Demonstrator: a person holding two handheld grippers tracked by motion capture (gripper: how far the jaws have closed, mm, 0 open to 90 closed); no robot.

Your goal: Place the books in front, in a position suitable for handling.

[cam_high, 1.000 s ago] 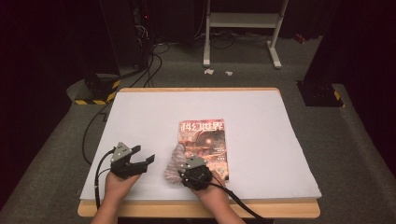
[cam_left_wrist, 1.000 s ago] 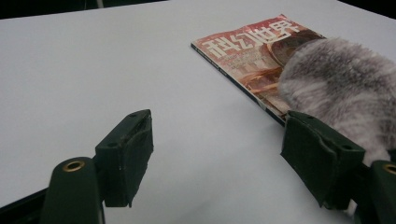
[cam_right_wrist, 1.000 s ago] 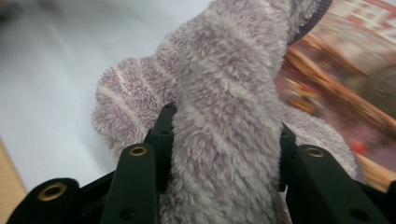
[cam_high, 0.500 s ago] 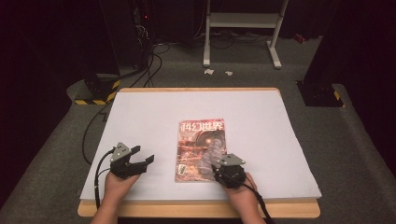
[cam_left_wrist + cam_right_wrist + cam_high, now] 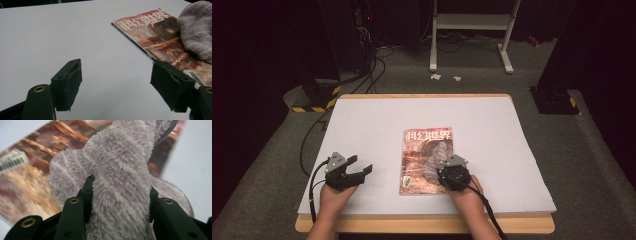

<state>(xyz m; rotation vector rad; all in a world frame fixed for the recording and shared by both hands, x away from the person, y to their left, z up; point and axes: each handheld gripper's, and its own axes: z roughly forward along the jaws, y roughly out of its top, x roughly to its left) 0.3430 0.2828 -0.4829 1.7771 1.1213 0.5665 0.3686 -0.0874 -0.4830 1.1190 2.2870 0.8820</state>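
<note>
The right gripper held a fluffy grey cloth clamped between its fingers, the cloth lying over the lower right part of a magazine that lay flat near the middle of the white table. The left gripper rested on the table to the left of the magazine, apart from it, its fingers spread wide with nothing between them.

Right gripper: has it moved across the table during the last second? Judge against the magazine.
Yes. The right gripper, clamped on the grey cloth, went from the magazine's left edge to its right side; the magazine stayed put.
</note>
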